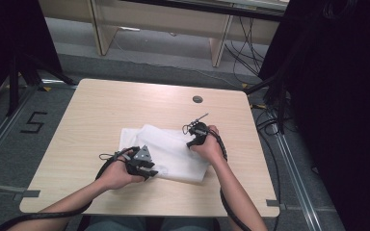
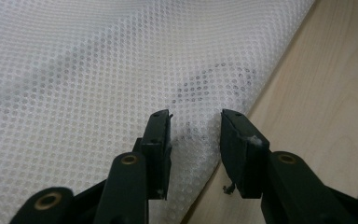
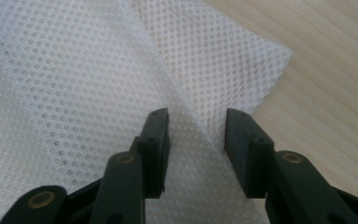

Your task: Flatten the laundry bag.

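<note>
Left gripper view has the left claw [image 2: 195, 122] part open, straddling a raised fold at the white mesh cloth's [image 2: 98, 70] edge. Right claw [image 3: 196, 120] gapes likewise over another fold. High view adds both hands on the tabletop [image 1: 96, 110], cloth between them.

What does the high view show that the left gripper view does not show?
High view: the whole table, both hands, the right gripper and the floor. Left gripper view: the round holes of the white mesh cloth, a faint dark mark under it, and the left gripper with a gap between its jaws. Both: the cloth's edge on the wood.
</note>
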`<action>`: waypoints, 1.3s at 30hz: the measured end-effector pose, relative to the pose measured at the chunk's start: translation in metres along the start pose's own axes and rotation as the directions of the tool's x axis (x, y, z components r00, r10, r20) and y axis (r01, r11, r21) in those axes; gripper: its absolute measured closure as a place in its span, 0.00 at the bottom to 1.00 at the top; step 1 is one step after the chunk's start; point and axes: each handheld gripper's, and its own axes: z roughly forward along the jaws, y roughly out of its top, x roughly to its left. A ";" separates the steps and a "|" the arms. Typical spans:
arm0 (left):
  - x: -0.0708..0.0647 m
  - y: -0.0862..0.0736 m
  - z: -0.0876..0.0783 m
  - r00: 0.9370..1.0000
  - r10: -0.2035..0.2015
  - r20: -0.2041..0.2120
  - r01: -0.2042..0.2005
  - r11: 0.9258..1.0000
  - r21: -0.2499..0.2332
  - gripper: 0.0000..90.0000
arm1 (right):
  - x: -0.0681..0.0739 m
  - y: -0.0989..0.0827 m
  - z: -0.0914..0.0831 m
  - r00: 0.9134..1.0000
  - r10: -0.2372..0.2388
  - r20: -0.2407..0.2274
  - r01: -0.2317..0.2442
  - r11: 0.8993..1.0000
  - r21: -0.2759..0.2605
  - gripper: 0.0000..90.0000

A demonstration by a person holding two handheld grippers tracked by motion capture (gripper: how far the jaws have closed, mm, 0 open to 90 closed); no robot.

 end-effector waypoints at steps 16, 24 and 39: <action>-0.002 -0.001 0.002 1.000 -0.003 -0.009 0.003 1.000 -0.009 0.71 | 0.012 0.003 -0.012 0.994 -0.097 0.047 0.097 0.995 0.002 0.91; -0.002 -0.001 0.003 1.000 -0.012 -0.011 0.012 1.000 -0.010 0.72 | 0.010 0.001 -0.009 0.997 -0.078 0.017 0.077 0.997 0.011 0.89; -0.001 0.000 0.003 1.000 -0.002 -0.005 0.002 1.000 0.006 0.74 | 0.019 0.005 -0.036 0.996 -0.087 -0.001 0.086 0.995 -0.048 1.00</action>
